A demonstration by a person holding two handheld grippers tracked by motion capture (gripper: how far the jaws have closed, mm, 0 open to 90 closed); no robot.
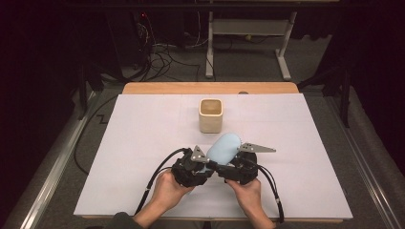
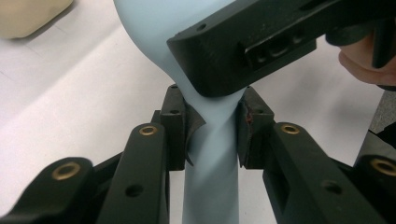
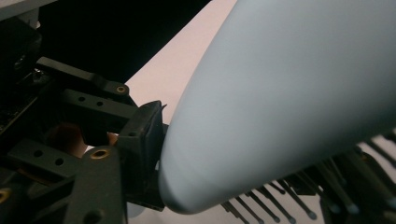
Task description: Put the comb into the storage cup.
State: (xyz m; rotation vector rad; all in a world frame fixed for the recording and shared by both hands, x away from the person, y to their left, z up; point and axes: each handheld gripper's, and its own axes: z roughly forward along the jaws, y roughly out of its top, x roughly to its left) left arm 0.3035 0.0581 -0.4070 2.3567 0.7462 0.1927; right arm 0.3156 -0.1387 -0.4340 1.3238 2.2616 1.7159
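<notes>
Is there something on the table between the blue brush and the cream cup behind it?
Nothing visible does. In the high view only bare white table lies between the blue brush, held by both grippers, and the cream cup.

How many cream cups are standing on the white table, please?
1. The cream cup stands upright toward the table's far side, just beyond the light blue brush that both grippers are at.

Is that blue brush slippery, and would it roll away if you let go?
The brush looks smooth and rounded, so probably a bit slippery. Its bristles would likely stop it rolling far. The left gripper pinches its narrow handle, which seems stiff.
</notes>
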